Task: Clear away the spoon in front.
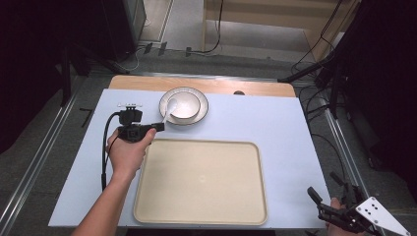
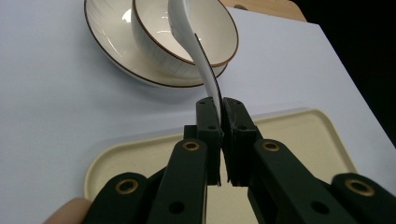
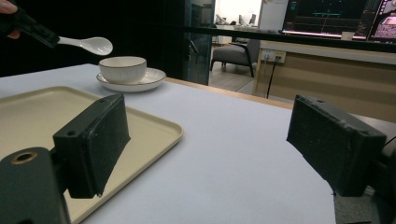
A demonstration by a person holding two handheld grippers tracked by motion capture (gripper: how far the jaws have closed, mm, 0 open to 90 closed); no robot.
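A white ceramic spoon hangs in the air above a white bowl that stands on a brown-rimmed plate at the back of the table. My left gripper is shut on the spoon's handle, and the spoon's scoop sits over the bowl. In the left gripper view the bowl lies just beyond the jaws. My right gripper stands open at the table's near right corner, nothing between its wide-apart pads.
A large beige tray lies on the pale blue table cover, between the bowl and the near edge. The tray's corner reaches toward my right gripper. A wooden table edge runs behind the plate.
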